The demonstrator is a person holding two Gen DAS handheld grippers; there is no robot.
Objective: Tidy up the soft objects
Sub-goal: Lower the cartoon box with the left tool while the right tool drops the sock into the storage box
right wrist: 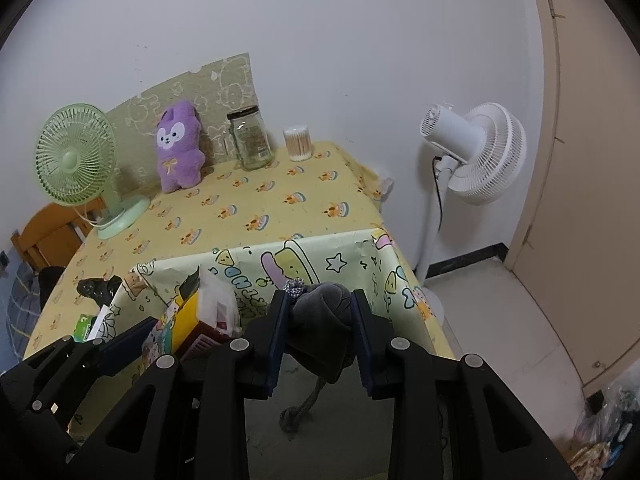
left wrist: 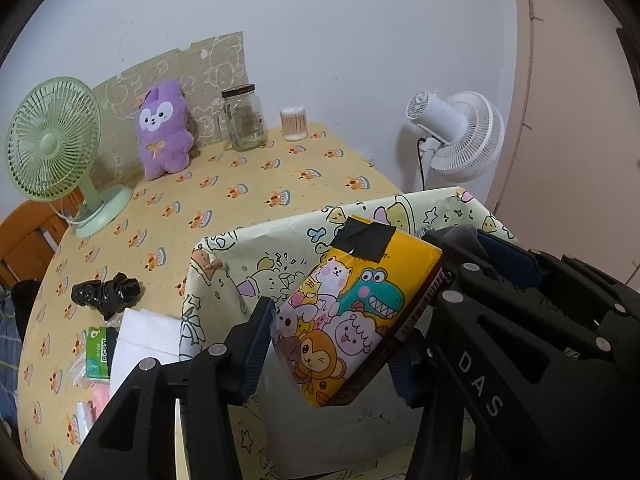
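**Two soft items over the box, more left on the table**

Left wrist view: my left gripper [left wrist: 332, 344] clamps the yellow cartoon tissue pack [left wrist: 352, 320], tilted over the patterned box [left wrist: 256, 248]. The purple plush [left wrist: 162, 132], black bag bundle [left wrist: 106, 292] and small packets [left wrist: 96, 356] lie outside it, so I judge sorting unfinished.

Right wrist view: my right gripper [right wrist: 320, 336], jaws narrow, pinches a grey cloth pouch [right wrist: 320, 320] above the box interior.
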